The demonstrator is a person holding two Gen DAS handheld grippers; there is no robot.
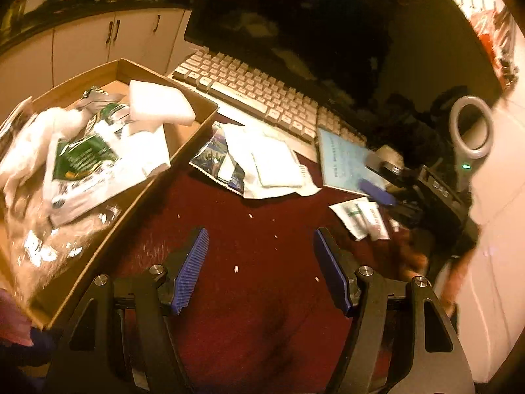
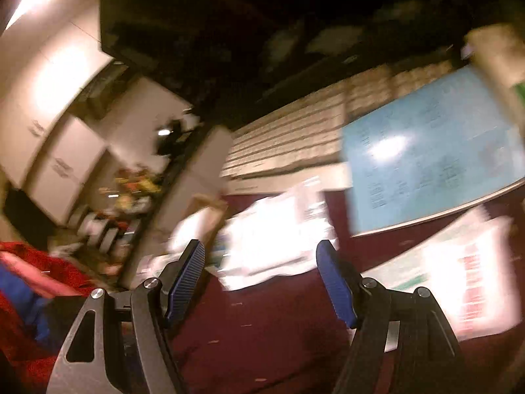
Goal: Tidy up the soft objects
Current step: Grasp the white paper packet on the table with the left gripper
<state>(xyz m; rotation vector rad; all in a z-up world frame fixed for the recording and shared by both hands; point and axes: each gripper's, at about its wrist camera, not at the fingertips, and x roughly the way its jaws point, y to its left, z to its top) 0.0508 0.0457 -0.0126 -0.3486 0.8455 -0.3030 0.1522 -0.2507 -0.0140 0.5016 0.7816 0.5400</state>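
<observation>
A dark red, felt-like table top [image 1: 269, 295] carries everything, with a black monitor [image 1: 295, 16] along its far edge and a pale keyboard [image 1: 249, 95] running slantwise in front of it. At the left edge sits a long shallow cardboard box [image 1: 183, 144], its long axis running from near left to far right, heaped with crinkled white and green plastic packets [image 1: 88, 161] and a white foam block [image 1: 160, 103] leaning on its far wall. Just beyond the box's far corner, near the table's middle, lies a loose pile of flat soft pouches [image 1: 262, 161], white ones overlapping a blue-printed one, lying roughly parallel to the keyboard. A glossy light-blue card [image 1: 344, 161] rests partly on the keyboard's right end, with small white sachets [image 1: 361, 216] near the right edge. The left gripper [image 1: 261, 246] hangs over bare table, blue ribbed pads spread wide, nothing between them. The right gripper [image 2: 261, 262], in a blurred view, is likewise released and empty, pointing toward the white pouches [image 2: 272, 239].
</observation>
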